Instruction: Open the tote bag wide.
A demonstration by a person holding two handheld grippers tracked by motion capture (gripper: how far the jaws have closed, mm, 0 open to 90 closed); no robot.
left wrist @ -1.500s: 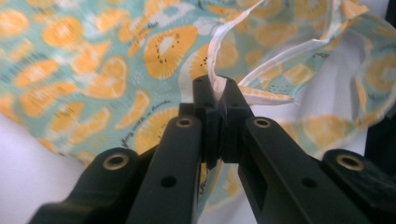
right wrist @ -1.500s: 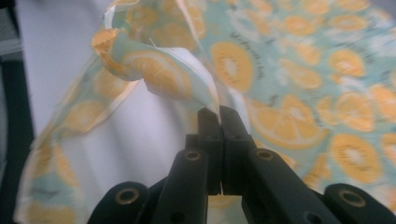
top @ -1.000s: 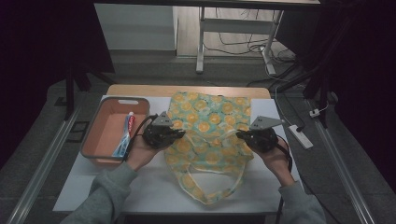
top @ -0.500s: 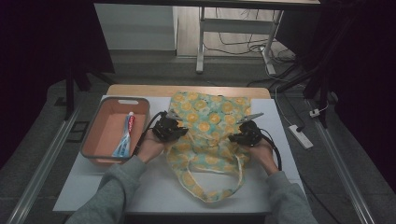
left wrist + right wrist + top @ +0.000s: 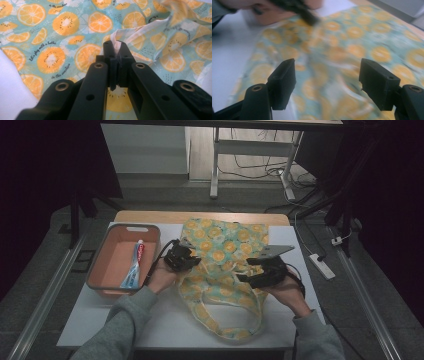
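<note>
A teal cloth bag point(image 5: 225, 245) printed with orange slices lies flat on the table, its handles toward the person. My left gripper point(image 5: 192, 261) is at the bag's left side. In the left gripper view it point(image 5: 116, 47) is shut on a raised fold of the bag point(image 5: 62, 25) with white lining showing. My right gripper point(image 5: 247, 270) hovers over the bag's right part. Its jaws have just been opening, and in the right gripper view they point(image 5: 327, 66) stand wide with nothing gripped, only the blurred bag point(image 5: 352, 42) lying below.
An orange tray point(image 5: 102, 270) at the left of the table holds a toothpaste tube point(image 5: 134, 265). A white cover point(image 5: 165, 320) spans the tabletop around the bag. A power strip point(image 5: 320, 266) lies on the floor to the right.
The right gripper's jaws have spread from shut to wide open, and it has shifted a little left over the bag. The left gripper moved slightly right with the fold still in it.
</note>
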